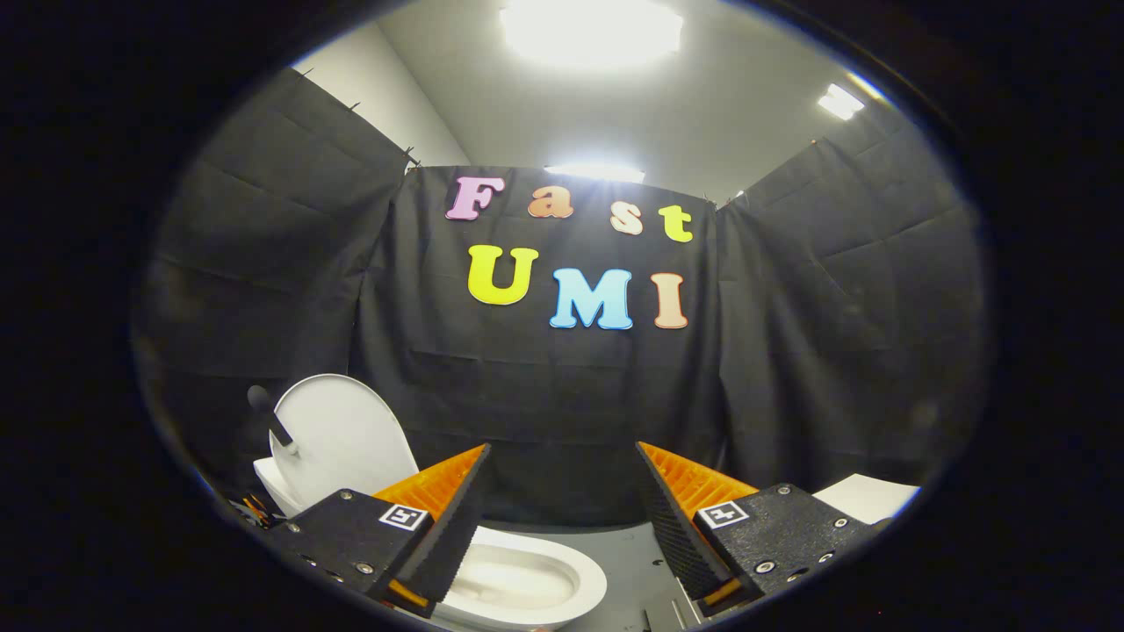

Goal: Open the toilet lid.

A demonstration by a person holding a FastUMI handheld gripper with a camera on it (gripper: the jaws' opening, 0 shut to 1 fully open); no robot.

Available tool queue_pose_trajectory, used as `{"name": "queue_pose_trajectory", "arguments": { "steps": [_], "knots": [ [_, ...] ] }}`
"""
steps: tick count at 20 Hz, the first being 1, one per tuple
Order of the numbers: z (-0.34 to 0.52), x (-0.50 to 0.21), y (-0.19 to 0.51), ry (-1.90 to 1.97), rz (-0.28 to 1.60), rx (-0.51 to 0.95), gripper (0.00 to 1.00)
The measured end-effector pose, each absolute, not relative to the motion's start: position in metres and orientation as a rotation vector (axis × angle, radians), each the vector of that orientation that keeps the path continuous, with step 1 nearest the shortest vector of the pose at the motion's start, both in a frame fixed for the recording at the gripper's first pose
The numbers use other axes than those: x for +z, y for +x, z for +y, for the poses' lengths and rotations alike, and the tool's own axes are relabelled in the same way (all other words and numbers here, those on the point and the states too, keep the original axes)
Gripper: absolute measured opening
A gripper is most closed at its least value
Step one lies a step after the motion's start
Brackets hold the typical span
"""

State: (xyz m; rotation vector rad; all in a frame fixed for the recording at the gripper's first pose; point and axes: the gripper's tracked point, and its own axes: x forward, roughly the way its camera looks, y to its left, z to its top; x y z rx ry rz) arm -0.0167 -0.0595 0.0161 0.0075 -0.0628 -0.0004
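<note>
We see the toilet lid [338, 434] already standing upright against the black cloth wall, beyond and left of the fingers, with the open white bowl [527, 584] low between them. Our gripper [562, 500] is released, fingers spread wide and holding nothing. We judge the opening done; the next move is only to draw back clear.

My left finger [439, 518] covers the near left part of the toilet bowl [527, 584], and the bowl's front rim is cut off at the bottom of my view. The raised toilet lid [338, 439] hides its hinge behind that same finger. I cannot identify the white object [865, 496] beyond the right finger, nor the small coloured bits [250, 509] left of the toilet.
</note>
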Motion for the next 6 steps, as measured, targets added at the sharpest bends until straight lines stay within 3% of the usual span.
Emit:
{"name": "queue_pose_trajectory", "arguments": {
  "steps": [6],
  "knots": [
    [-0.076,0.012,-0.024,-0.005,-0.053,-0.043,0.96]
  ]
}}
